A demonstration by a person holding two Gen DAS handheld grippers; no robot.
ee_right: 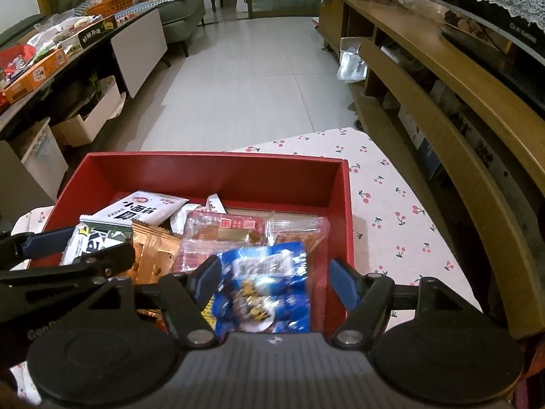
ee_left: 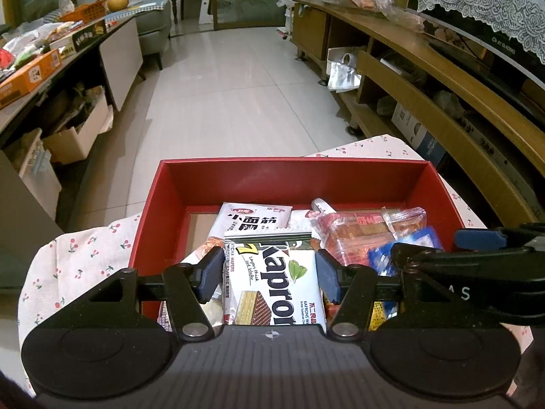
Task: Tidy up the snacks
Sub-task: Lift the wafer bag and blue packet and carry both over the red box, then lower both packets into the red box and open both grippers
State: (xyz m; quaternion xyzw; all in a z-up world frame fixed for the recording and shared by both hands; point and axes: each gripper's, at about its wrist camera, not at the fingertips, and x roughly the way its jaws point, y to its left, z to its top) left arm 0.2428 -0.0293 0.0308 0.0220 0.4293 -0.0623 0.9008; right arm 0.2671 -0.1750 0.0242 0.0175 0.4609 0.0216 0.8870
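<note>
A red box (ee_left: 293,163) sits on a cherry-print cloth (ee_left: 78,259) and holds several snack packets. My left gripper (ee_left: 270,274) is low over the box's near side, its pads pressed on both edges of a white and green Kapron wafer packet (ee_left: 272,283). The right wrist view shows that left gripper (ee_right: 98,243) at the left, the wafer packet (ee_right: 92,238) sticking out between its fingers. My right gripper (ee_right: 276,283) stands open over a blurred blue packet (ee_right: 265,279), with a gap at its right pad. A white packet (ee_right: 146,208) and a clear packet of red snacks (ee_right: 231,235) lie behind.
The red box's right wall (ee_right: 340,225) is close to my right finger. A wooden TV stand (ee_left: 442,78) runs along the right. A low table (ee_left: 30,75) crowded with boxes is at the left, with tiled floor (ee_left: 231,85) between them.
</note>
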